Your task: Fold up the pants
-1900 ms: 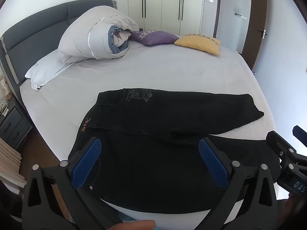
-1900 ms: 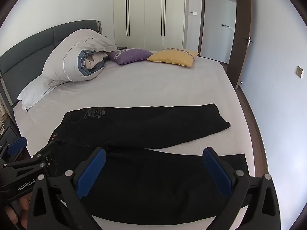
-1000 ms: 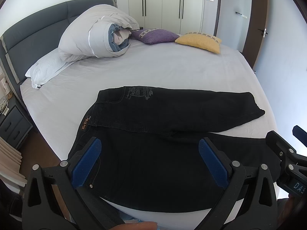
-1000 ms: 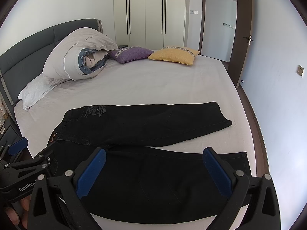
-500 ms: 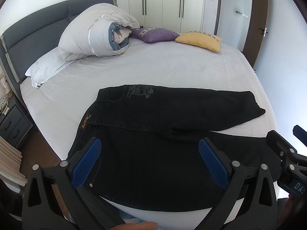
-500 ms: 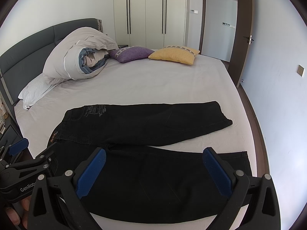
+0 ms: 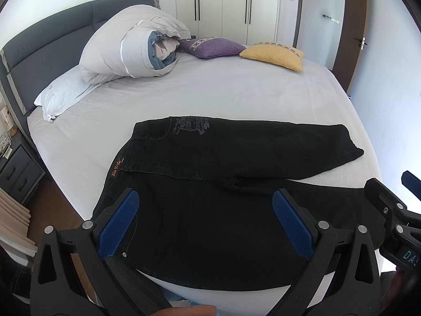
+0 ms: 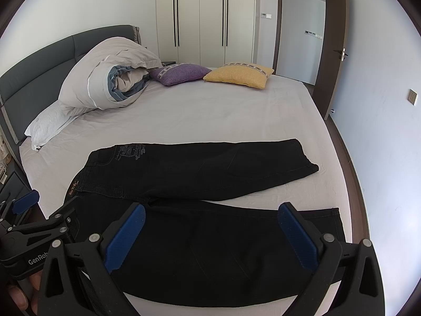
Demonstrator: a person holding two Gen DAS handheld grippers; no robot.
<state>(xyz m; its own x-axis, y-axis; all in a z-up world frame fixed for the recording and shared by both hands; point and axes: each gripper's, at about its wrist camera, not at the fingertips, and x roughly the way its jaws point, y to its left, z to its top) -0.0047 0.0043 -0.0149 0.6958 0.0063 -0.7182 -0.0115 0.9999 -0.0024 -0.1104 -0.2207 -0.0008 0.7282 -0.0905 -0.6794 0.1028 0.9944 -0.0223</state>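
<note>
Black pants point(image 7: 223, 184): spread flat across the near part of the bed point(image 7: 236, 97), waistband to the left, both legs stretched to the right and parted into a narrow V.
Far leg: ended short of the bed's right edge; pale stitching is seen near its waistband.
Near leg: laid along the bed's near edge.
Left gripper point(image 7: 205, 221): held above the pants' waist end, jaws spread wide, nothing between the blue pads.
Right gripper point(image 8: 210, 233): held above the near leg, jaws likewise wide apart and empty.
Contact: apparently none, though height above the cloth is hard to judge.
Bedding: a rolled duvet point(image 8: 105, 79), a purple cushion point(image 8: 179, 73) and a yellow cushion point(image 8: 239, 75) are set at the far side.
</note>
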